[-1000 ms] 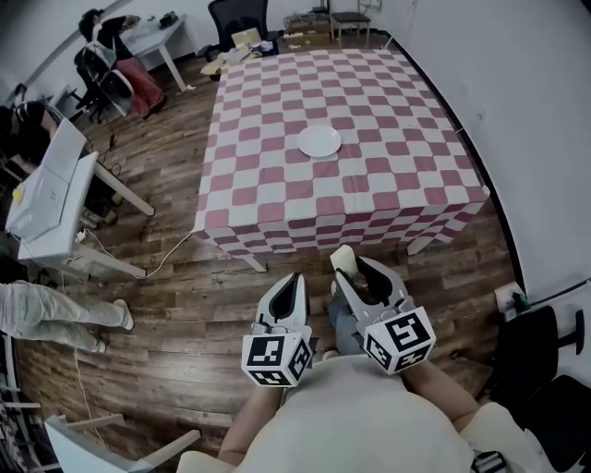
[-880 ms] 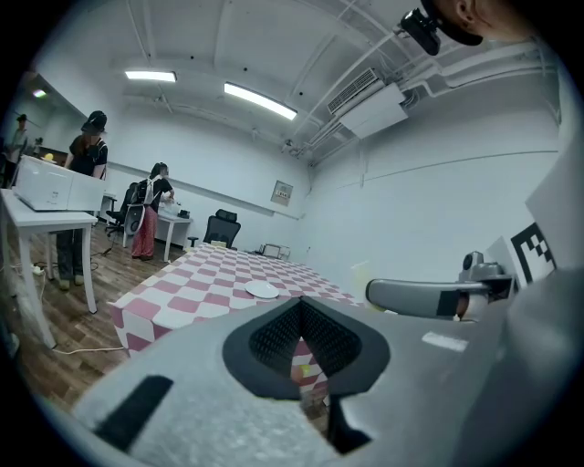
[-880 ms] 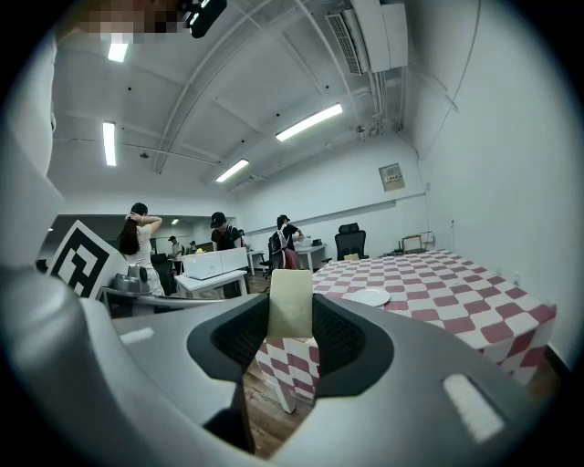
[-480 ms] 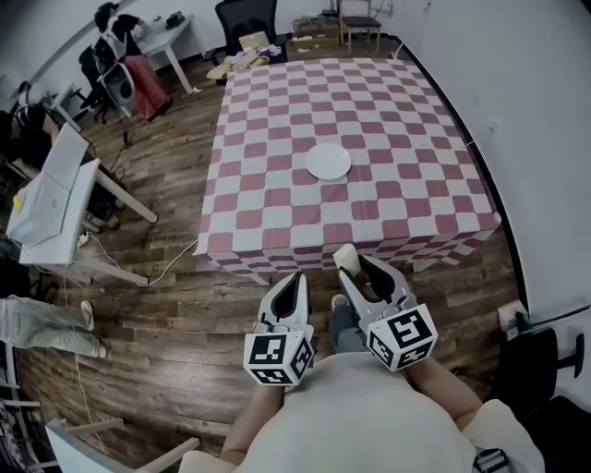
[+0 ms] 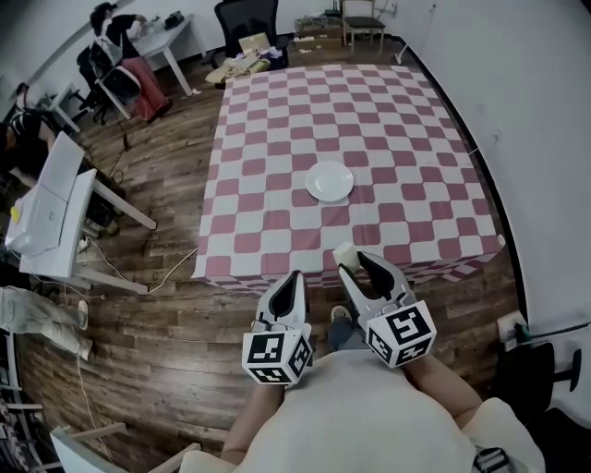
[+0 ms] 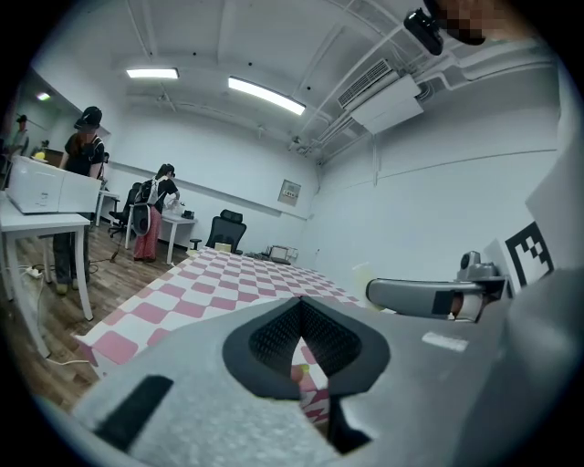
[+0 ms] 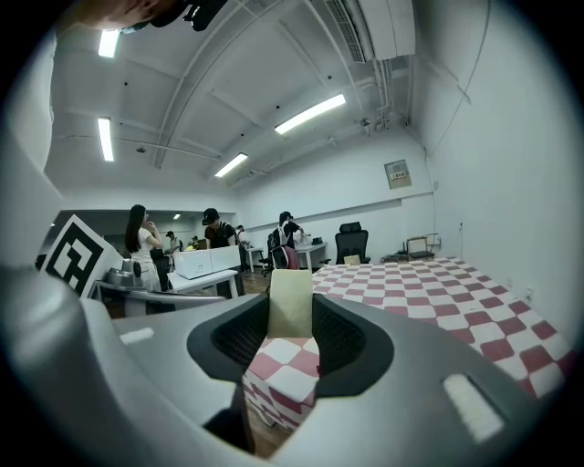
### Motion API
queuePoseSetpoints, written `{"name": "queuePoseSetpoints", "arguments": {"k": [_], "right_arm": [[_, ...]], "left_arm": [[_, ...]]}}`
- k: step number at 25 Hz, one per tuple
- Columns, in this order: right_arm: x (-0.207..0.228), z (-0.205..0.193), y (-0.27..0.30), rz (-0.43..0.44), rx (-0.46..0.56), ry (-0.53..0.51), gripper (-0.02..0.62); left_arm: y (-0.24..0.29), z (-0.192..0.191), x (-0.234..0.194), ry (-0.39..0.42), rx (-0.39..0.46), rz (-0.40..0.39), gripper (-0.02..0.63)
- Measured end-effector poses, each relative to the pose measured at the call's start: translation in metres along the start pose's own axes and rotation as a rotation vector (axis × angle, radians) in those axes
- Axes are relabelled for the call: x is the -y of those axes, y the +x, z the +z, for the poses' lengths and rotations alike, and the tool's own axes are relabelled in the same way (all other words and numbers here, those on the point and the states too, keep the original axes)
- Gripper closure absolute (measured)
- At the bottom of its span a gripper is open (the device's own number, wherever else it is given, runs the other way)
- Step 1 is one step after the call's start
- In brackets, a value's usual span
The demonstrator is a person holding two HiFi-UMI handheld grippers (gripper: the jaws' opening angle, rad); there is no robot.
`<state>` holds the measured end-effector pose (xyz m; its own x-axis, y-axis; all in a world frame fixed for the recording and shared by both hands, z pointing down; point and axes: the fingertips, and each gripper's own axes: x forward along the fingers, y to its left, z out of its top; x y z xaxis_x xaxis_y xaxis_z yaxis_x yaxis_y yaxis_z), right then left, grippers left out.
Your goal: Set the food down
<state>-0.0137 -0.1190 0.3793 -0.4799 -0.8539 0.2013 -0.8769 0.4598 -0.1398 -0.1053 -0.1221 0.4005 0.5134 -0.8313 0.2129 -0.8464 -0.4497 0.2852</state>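
A pale cream piece of food stands upright between the jaws of my right gripper, which is shut on it. In the right gripper view the food fills the gap of the right gripper. My left gripper is beside it, jaws together with nothing in them; the left gripper view shows the left gripper the same way. Both hang over the floor just short of the near edge of the red-and-white checked table. A white plate lies empty on the table's near half.
A white desk with a box on it stands at the left, with cables on the wooden floor. Someone's legs show at the far left. Office chairs and people are beyond the table. A white wall runs along the right.
The table and plate have drawn closer to me and sit lower in the head view. Both grippers keep their pose; the right one still holds the food.
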Motion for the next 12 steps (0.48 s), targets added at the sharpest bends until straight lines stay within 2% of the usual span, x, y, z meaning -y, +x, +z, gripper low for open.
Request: {"name": "queuePoseSetpoints", "arguments": {"k": [12], "right_arm": [[0.071,0.016,0.072,0.021,-0.026,-0.029,0.439]], "left_arm": [[0.085,0.027,-0.023,0.001,0.020,0.049,0.600]]}}
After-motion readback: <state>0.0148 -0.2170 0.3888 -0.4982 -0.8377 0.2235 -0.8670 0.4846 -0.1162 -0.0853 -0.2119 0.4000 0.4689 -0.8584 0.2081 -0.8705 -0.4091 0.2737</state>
